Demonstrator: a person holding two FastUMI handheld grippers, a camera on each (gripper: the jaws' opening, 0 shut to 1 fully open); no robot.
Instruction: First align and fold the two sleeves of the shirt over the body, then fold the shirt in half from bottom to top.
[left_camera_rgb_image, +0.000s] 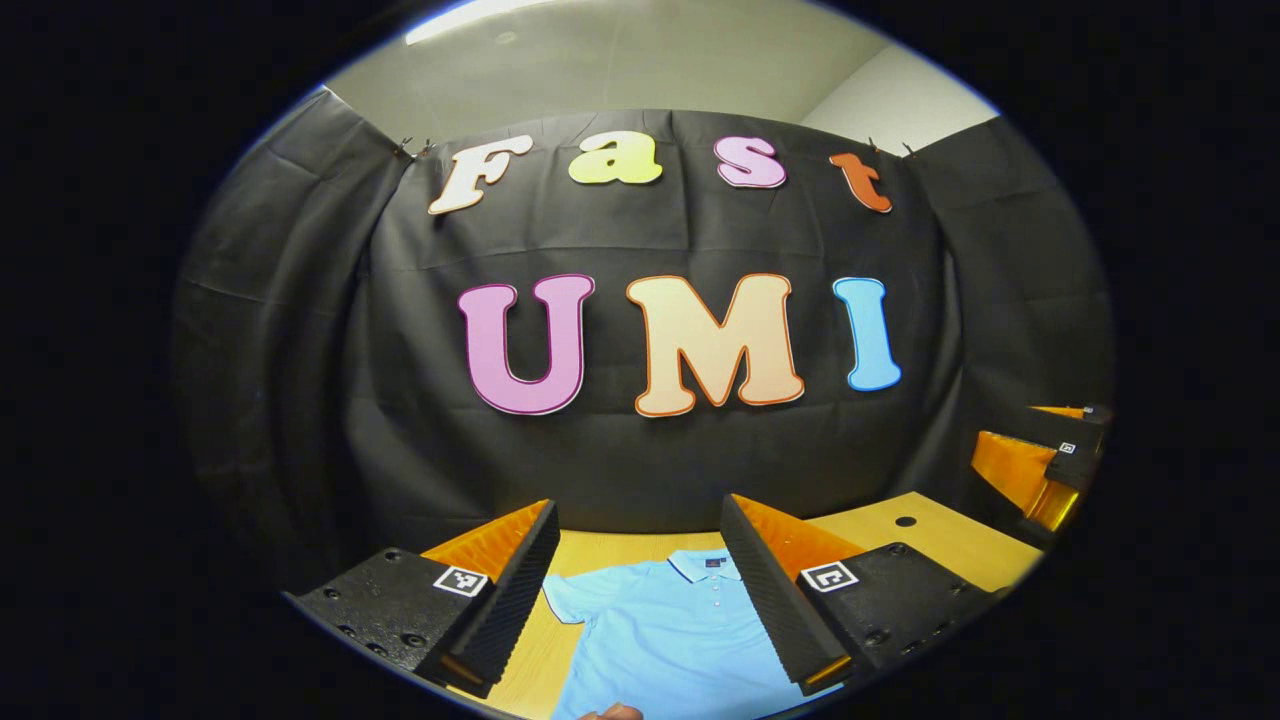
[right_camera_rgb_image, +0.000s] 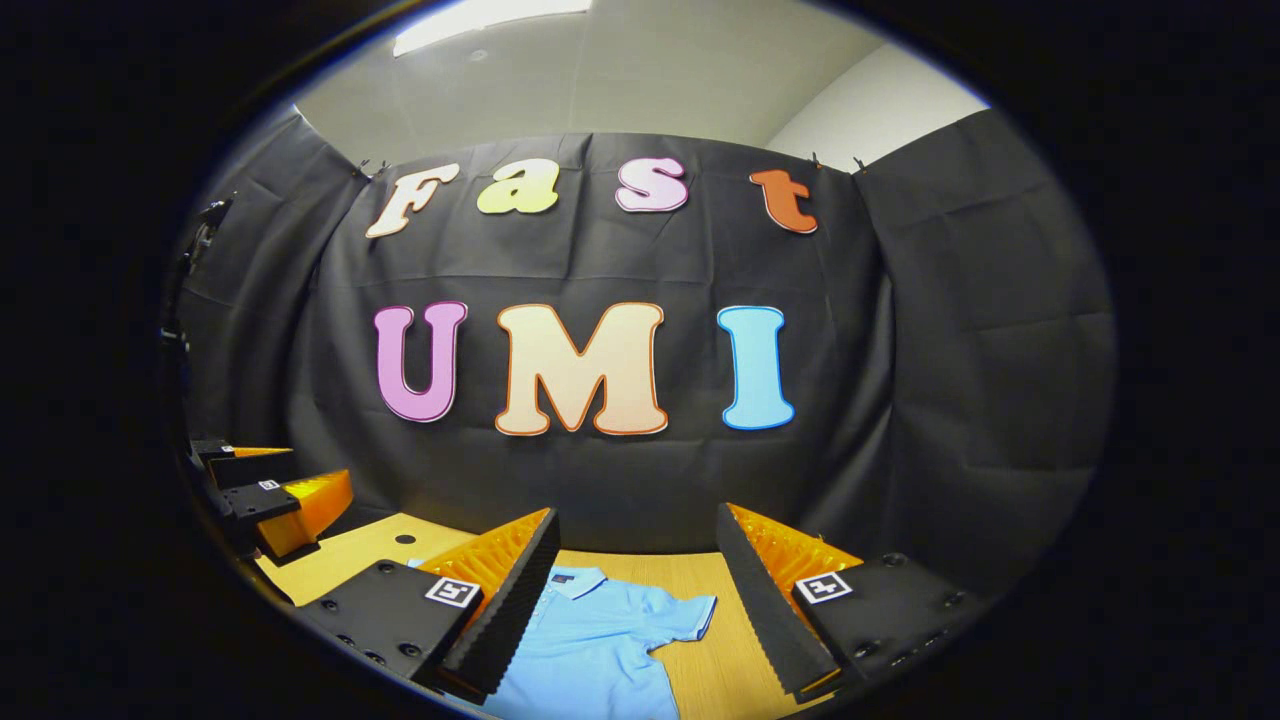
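Note:
A light blue polo shirt (left_camera_rgb_image: 670, 635) lies flat on the wooden table (left_camera_rgb_image: 930, 545), collar toward the booth wall, short sleeves spread out. My left gripper (left_camera_rgb_image: 640, 600) hovers above it, open, with the collar and one sleeve showing between its fingers. The right gripper view has the same shirt (right_camera_rgb_image: 600, 640) with its other sleeve stretched to the right. My right gripper (right_camera_rgb_image: 635, 610) is open above it and holds nothing. Each gripper also appears at the side of the other's view: the right gripper (left_camera_rgb_image: 1050, 465) and the left gripper (right_camera_rgb_image: 265, 500).
The black cloth wall stands close behind the table's far edge. A small dark hole (left_camera_rgb_image: 906, 521) marks the tabletop near its back corner. A fingertip (left_camera_rgb_image: 610, 712) shows at the bottom of the left gripper view.

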